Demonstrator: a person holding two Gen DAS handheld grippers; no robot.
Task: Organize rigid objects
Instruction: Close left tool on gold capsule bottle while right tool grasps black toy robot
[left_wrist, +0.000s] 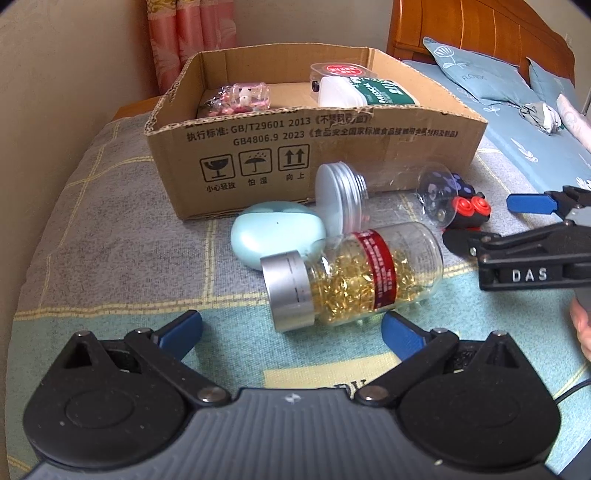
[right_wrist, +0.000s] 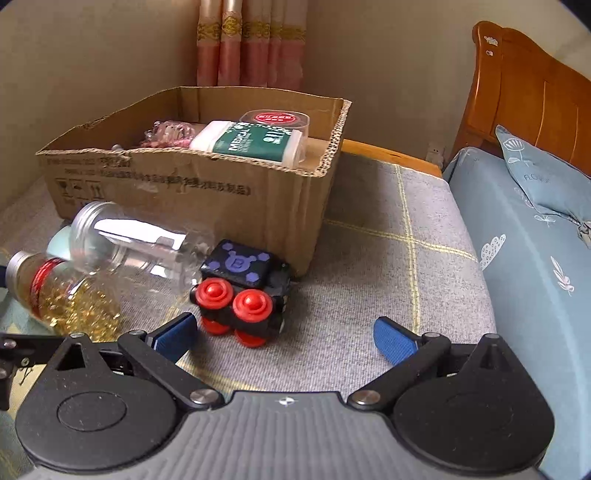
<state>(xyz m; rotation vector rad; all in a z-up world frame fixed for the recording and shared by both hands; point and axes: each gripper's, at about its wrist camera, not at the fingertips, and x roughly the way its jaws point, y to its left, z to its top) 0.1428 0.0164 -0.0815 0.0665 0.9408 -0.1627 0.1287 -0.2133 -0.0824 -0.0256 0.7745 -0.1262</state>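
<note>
A capsule bottle (left_wrist: 351, 275) with a silver cap lies on its side just ahead of my open, empty left gripper (left_wrist: 291, 332). Behind it lie a light-blue earbud case (left_wrist: 273, 232) and an empty clear jar (left_wrist: 373, 192). A black cube toy with red buttons (right_wrist: 243, 291) lies right in front of my open, empty right gripper (right_wrist: 286, 338), near its left finger. The cube toy (left_wrist: 471, 212) and the right gripper (left_wrist: 524, 218) also show in the left wrist view. The capsule bottle (right_wrist: 62, 291) and the clear jar (right_wrist: 136, 243) lie left of the toy.
An open cardboard box (left_wrist: 295, 162) stands behind the objects, holding a pink trinket box (left_wrist: 243, 96), a green-and-white medical container (left_wrist: 365, 92) and a clear red-lidded tub (left_wrist: 341, 70). A bed with blue pillows (right_wrist: 535, 236) lies to the right. Walls and curtains stand behind.
</note>
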